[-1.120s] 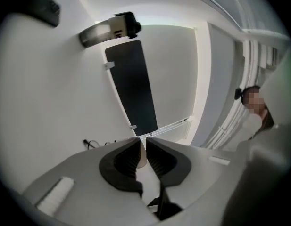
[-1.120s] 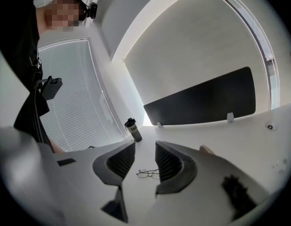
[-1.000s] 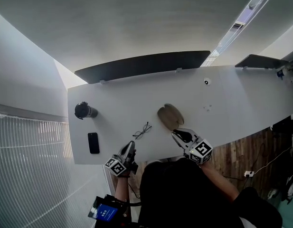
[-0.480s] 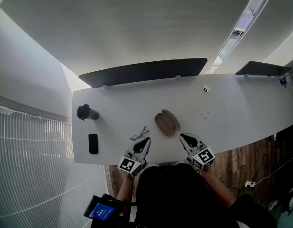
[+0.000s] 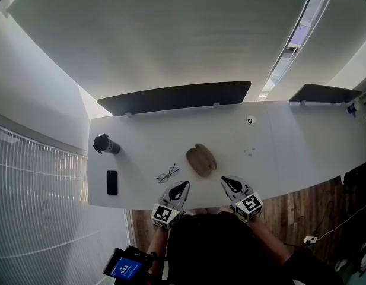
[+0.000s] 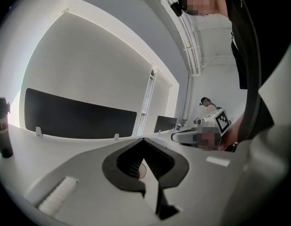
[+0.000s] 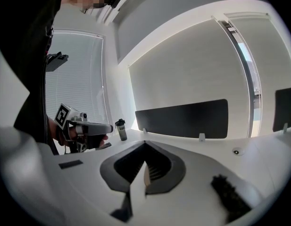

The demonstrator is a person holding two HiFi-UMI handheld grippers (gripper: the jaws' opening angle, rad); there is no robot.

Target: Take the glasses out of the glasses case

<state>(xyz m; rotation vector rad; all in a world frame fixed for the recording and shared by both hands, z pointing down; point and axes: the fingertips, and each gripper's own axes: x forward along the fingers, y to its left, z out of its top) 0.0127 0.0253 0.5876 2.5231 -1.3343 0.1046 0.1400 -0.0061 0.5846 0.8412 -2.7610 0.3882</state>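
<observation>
The left tongs (image 5: 185, 184) are pressed shut with nothing between them, and the left gripper view shows their tips meeting over bare table. The right tongs (image 5: 223, 179) are shut and empty in the same way. Both hang at the near edge of the white table (image 5: 289, 141), one on each side of the glasses case (image 5: 200, 160) and a little nearer the person than it is.

The case is a brown oval, and its long axis runs from far-left to near-right. It lies about as close to one pair of tongs as to the other. I cannot tell whether its lid is up or whether anything is inside.

The glasses (image 5: 167, 174) are already outside the case, just to its left and apart from it, flat on the table. Their long axis slants from near-left to far-right. They lie just beyond the left tongs, so that hand is clearly the nearer one. By my reading, the removal looks done.

Well left of the case lies a black phone (image 5: 112, 182), and a dark bottle (image 5: 104, 143) stands further back
</observation>
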